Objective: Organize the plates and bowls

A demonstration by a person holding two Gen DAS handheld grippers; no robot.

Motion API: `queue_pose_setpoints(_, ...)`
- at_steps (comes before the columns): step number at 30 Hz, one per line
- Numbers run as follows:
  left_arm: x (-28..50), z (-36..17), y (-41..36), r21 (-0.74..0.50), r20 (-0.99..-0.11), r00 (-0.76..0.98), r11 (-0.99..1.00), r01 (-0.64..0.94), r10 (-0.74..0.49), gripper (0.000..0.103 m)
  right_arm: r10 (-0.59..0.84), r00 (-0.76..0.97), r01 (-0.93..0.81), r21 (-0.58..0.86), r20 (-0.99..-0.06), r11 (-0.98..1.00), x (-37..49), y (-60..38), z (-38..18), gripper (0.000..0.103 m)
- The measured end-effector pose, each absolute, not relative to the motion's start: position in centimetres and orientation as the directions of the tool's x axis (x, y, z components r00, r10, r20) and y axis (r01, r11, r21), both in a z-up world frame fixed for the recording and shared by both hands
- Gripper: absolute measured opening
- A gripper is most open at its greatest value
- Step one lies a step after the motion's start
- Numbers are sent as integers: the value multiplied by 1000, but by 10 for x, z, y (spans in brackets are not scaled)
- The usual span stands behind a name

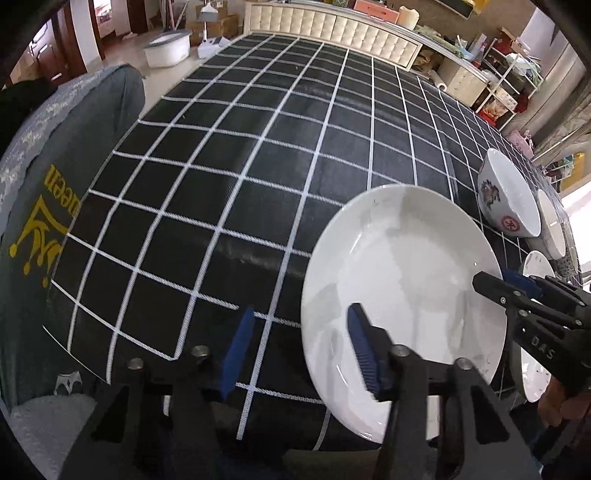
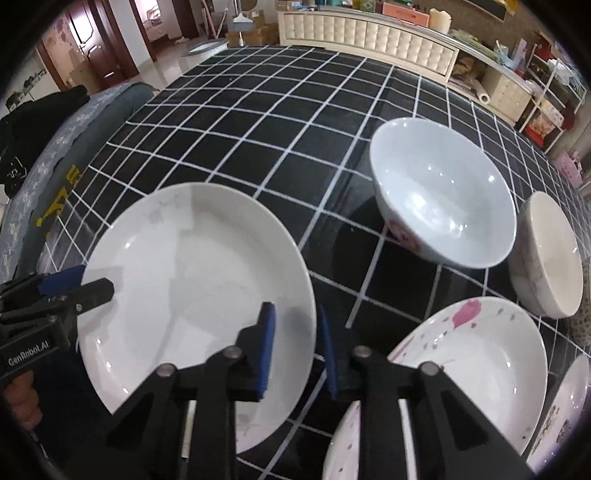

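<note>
A plain white plate [image 1: 402,295] lies on the black checked tablecloth [image 1: 229,177]; it also shows in the right wrist view [image 2: 192,295]. My left gripper [image 1: 299,350] is open at the plate's left rim, one blue pad over the plate, one over the cloth. My right gripper [image 2: 295,350] is open and straddles the plate's right rim. A flowered white bowl [image 2: 443,192] stands behind, with a cream bowl [image 2: 546,254] to its right. A pink-speckled plate [image 2: 454,369] lies at the right.
Another patterned plate [image 2: 565,406] lies at the far right edge. A grey cushioned chair [image 1: 48,192] with yellow print stands left of the table. A padded bench [image 1: 332,26] and cluttered shelves [image 1: 509,77] are beyond the table.
</note>
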State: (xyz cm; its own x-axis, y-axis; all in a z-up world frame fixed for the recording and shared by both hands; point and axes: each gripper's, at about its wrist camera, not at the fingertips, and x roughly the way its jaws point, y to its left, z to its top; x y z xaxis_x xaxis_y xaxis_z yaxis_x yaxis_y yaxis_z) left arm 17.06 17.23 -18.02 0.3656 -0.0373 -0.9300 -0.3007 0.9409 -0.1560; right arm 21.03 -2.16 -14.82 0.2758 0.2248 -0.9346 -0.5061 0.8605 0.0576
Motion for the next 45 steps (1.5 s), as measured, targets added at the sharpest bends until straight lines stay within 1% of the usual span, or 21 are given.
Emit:
queue_pose_setpoints(1,170,-181,172,-153,-932,361,941,-301,-36,39,219,276,-503,54,-936,863,211,-22,-149,26)
queue_pose_setpoints(2,169,-182,171,-147,-934,355,943,-298,-34,34,232,271,-501,68,-934,862,210,-23,-150,24)
queue_pose_setpoints(5,169,-183,170,-162,-935,351,943,-292,-51,24,237,273,-496,74,-932,865,212,-24,-150,23)
queue_pose_setpoints(7,169,-183,167,-159,-937,346,946,-283,-54,22,235,274,-499,71,-932,864,212,-23,-150,23)
queue_pose_setpoints(8,171,-184,164,-157,-937,345,948,-276,-54,20,235,274,-498,72,-932,864,211,-24,-150,23)
queue_pose_setpoints(12,173,-184,156,-119,-942,334,960,-253,-29,19,239,270,-469,89,-933,879,212,-26,-150,21)
queue_pose_setpoints(16,171,-180,158,-160,-938,339,955,-251,-68,19,247,288,-444,100,-925,890,213,-29,-143,21)
queue_pose_setpoints(19,170,-172,158,-156,-932,358,956,-249,-59,19,248,297,-458,91,-922,884,215,-25,-136,21)
queue_pose_setpoints(31,173,-184,164,-165,-941,333,942,-293,-61,19,240,243,-451,110,-940,886,223,-18,-152,21)
queue_pose_setpoints(32,173,-184,165,-162,-941,334,942,-295,-57,18,244,242,-450,114,-939,886,223,-20,-153,20)
queue_pose_setpoints(34,170,-181,163,-143,-940,340,947,-286,-39,17,259,262,-442,123,-930,888,222,-25,-149,20)
queue_pose_setpoints(36,168,-175,161,-114,-937,350,953,-279,-9,17,296,263,-436,161,-918,885,222,-34,-142,20)
queue_pose_setpoints(39,163,-159,162,-80,-925,378,956,-283,34,17,330,300,-433,181,-895,883,215,-50,-125,21)
queue_pose_setpoints(43,160,-137,156,-80,-908,418,960,-269,42,17,344,329,-417,191,-880,888,208,-76,-111,21)
queue_pose_setpoints(45,160,-127,145,-99,-897,441,965,-243,19,17,338,346,-398,190,-875,897,206,-91,-107,21)
